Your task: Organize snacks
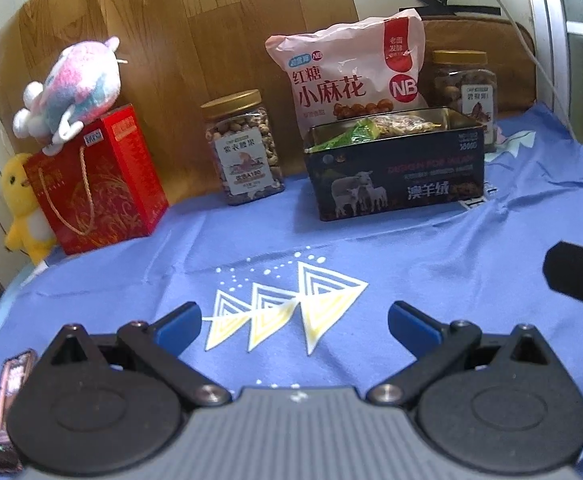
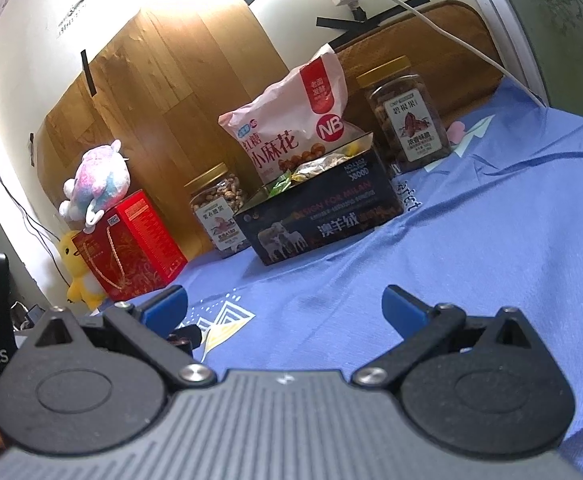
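Partly hidden: snack bar (image 1: 9,408) behind left gripper (image 1: 294,322); both jaws spread, empty; right gripper (image 2: 283,306).

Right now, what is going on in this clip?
A person holds two grippers above a blue cloth, and neither grips anything: the left gripper and right gripper both stand open. The dark tin already holds a few snack packets. A pink snack bag stands behind it, with a nut jar and a second jar to either side.
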Tool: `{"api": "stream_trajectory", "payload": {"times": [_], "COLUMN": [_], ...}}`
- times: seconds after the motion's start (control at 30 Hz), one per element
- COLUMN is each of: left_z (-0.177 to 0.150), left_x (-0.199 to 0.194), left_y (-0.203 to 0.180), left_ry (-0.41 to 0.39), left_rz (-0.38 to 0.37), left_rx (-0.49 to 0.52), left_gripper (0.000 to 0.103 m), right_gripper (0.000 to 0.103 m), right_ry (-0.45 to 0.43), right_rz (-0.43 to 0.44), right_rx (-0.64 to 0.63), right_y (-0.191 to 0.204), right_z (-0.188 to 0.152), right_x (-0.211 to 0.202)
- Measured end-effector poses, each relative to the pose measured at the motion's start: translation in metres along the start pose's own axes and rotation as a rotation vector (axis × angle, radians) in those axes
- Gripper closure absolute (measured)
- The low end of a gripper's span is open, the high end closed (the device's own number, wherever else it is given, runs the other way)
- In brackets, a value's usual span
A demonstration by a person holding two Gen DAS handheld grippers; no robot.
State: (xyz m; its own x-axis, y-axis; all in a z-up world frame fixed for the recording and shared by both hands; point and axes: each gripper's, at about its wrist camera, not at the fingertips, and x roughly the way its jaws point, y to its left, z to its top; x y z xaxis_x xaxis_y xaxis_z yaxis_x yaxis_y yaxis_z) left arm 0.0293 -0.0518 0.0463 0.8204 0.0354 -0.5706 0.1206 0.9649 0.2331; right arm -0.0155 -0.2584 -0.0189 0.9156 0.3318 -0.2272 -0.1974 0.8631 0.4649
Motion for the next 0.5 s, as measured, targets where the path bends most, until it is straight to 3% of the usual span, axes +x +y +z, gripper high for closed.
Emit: {"api": "stream_trajectory", "payload": {"times": [0.5], "left_z": [-0.0018], "left_x": [0.0087], "left_y": [-0.0098], "left_ry": [0.043], "left_rz": [0.019], "left_rx": [0.037], "left_gripper": [0.000], "right_gripper": [0.000], "right_ry": [-0.012], "right_rz": [-0.005], "right_rx": [0.029], "right_y": [-0.0064], "right_z": [0.0003], "right_x": [-0.0023]}}
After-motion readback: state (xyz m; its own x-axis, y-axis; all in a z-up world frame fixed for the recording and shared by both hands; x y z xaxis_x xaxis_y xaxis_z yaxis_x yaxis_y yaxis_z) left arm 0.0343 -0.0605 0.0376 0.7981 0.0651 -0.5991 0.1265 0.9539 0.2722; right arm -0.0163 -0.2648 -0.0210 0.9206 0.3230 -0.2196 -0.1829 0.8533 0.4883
